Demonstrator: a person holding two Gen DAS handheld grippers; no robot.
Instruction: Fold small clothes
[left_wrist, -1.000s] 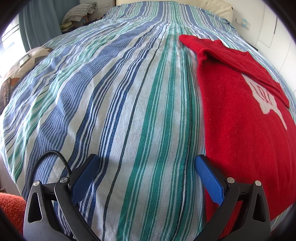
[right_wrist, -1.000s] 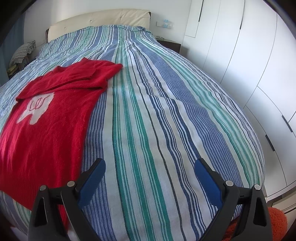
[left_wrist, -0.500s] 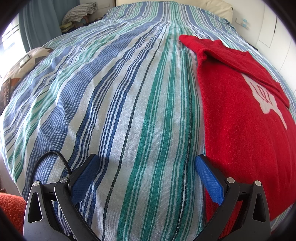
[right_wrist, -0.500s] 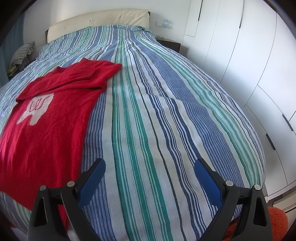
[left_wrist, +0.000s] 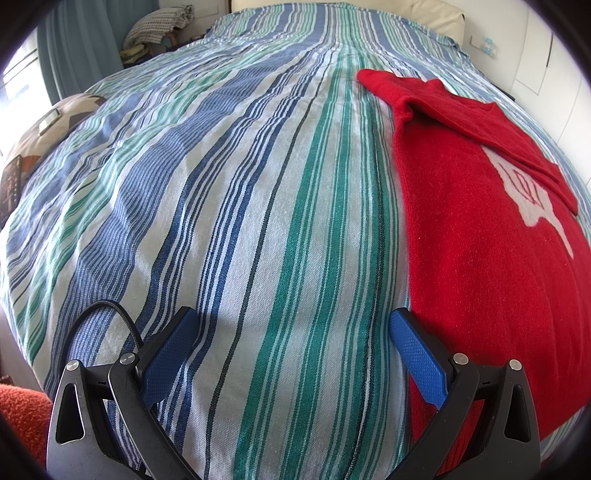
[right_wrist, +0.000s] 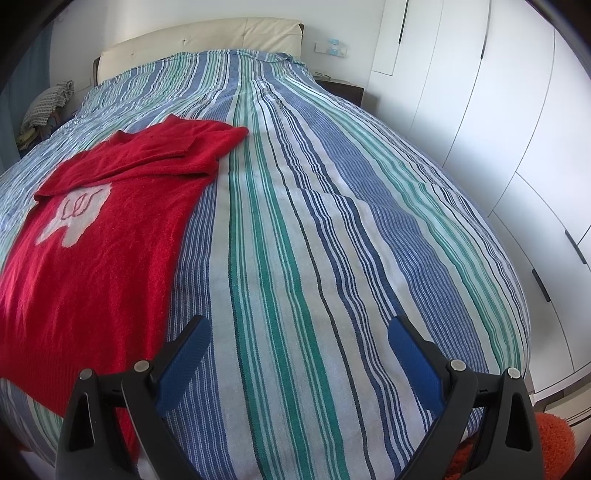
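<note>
Counted one red sweater (left_wrist: 480, 258) with a white motif, lying flat on the striped bed (left_wrist: 240, 221), sleeves folded across the chest. Counted two grippers, left gripper (left_wrist: 291, 354) and right gripper (right_wrist: 297, 354), both with jaws spread wide, holding nothing. Saw white wardrobe doors (right_wrist: 498, 129) only from the right wrist; saw a curtain (left_wrist: 77, 55) only from the left.

Sweater (left_wrist: 480, 258) lies on bedspread (left_wrist: 258, 221), between tools.

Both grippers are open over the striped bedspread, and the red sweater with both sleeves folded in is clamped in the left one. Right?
No: the left gripper holds nothing. The red sweater lies free beside it, as the left wrist view shows.
</note>
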